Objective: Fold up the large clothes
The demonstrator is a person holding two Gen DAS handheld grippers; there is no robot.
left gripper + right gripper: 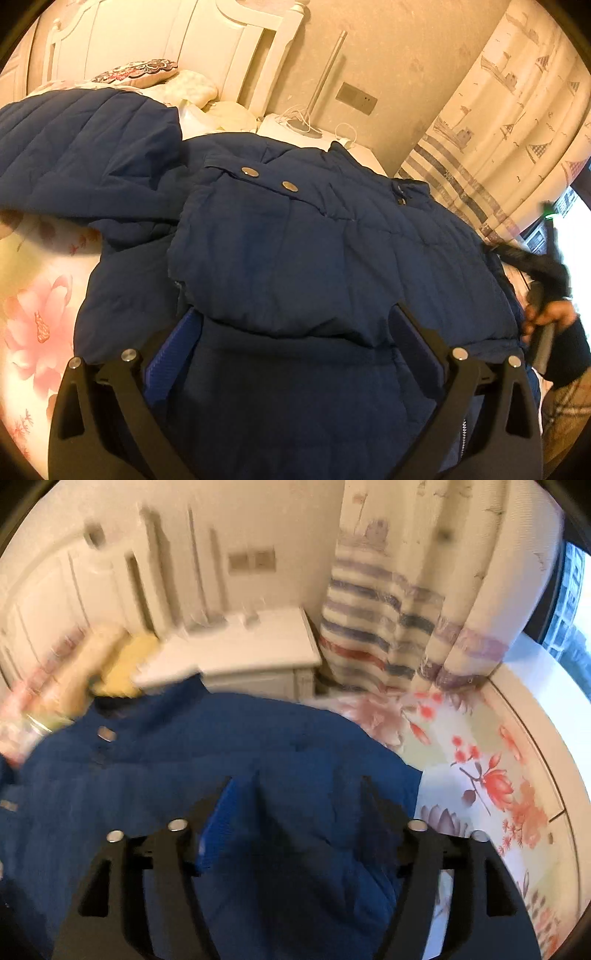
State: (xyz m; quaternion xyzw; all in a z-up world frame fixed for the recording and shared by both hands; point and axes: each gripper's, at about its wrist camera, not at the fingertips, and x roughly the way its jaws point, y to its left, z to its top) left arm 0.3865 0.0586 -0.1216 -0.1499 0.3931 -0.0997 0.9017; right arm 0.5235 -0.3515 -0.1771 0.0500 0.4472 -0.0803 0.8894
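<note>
A navy quilted jacket (288,236) with metal snaps (290,186) lies spread on a floral bed sheet (33,295). One sleeve (85,147) reaches out to the upper left. My left gripper (295,310) stands wide open over the jacket's lower part, and its blue pads (173,354) grip nothing. In the blurred right wrist view, my right gripper (298,781) is open above the jacket (207,746), near its edge by the sheet (480,760). A low ridge of cloth lies between the fingers, and the pads stand apart from it. A person's hand (550,317) shows at the right edge.
A white nightstand (236,653) stands beyond the jacket, with a lamp pole (325,74) and cables on it. A patterned curtain (498,129) hangs at the right. The white headboard (207,44) and pillows (140,70) are at the upper left.
</note>
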